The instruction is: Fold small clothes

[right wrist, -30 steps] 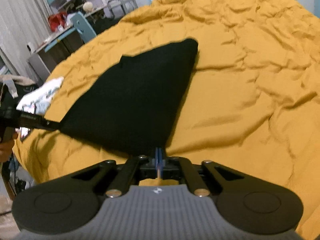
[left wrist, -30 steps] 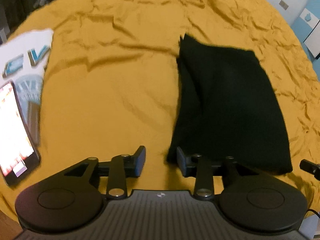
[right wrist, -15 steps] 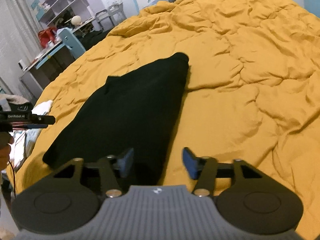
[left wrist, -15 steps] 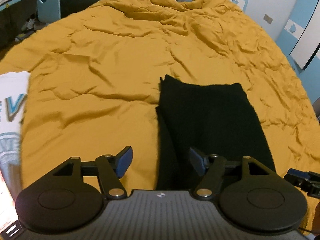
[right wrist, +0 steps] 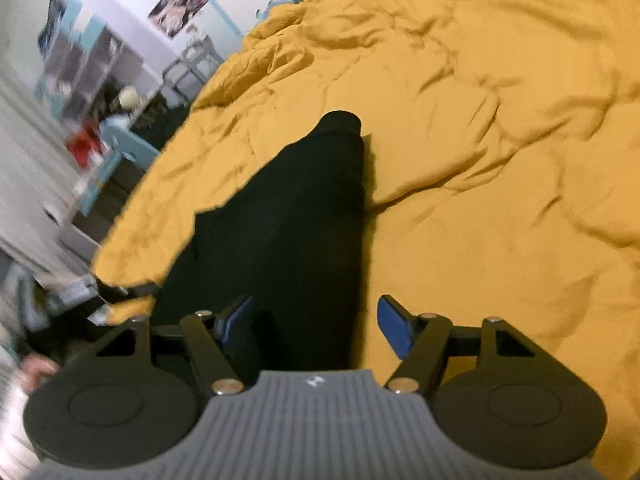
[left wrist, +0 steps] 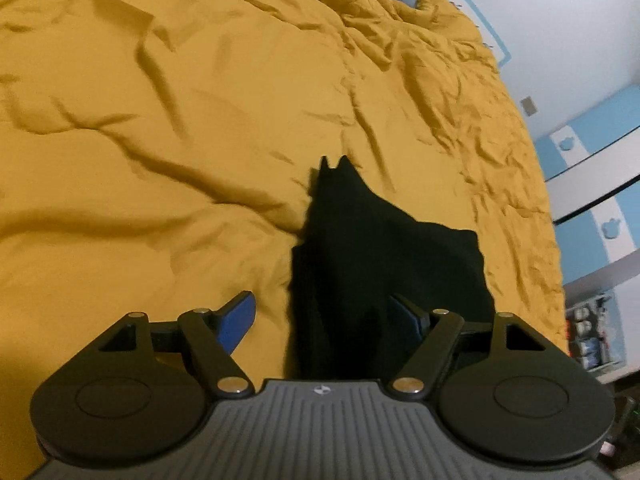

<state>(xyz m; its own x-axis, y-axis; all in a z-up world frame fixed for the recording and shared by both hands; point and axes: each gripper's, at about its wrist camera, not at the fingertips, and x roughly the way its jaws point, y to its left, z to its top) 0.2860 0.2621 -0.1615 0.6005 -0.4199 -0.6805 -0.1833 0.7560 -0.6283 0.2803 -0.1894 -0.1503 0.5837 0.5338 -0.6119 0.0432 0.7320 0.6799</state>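
Note:
A folded black garment [left wrist: 372, 256] lies flat on the yellow bed cover [left wrist: 160, 140]. My left gripper [left wrist: 326, 320] is open and low over the garment's near left edge, which passes between the jaws; nothing is held. In the right wrist view the same black garment [right wrist: 288, 216] stretches away from me. My right gripper [right wrist: 316, 320] is open over its near right edge, with one blue pad [right wrist: 394, 322] over the bed cover [right wrist: 500, 200] and the other over the cloth.
The wrinkled cover fills both views. A white and blue wall [left wrist: 592, 92] is beyond the bed's right side. Shelves and a blue desk [right wrist: 100, 120] stand off the bed's left side. The other hand-held gripper [right wrist: 100, 292] shows at the bed's near left edge.
The right gripper was shut one second ago and has opened wide. The left gripper has opened wider. Both have dropped lower and closer to the garment's near edge, and both views have tilted.

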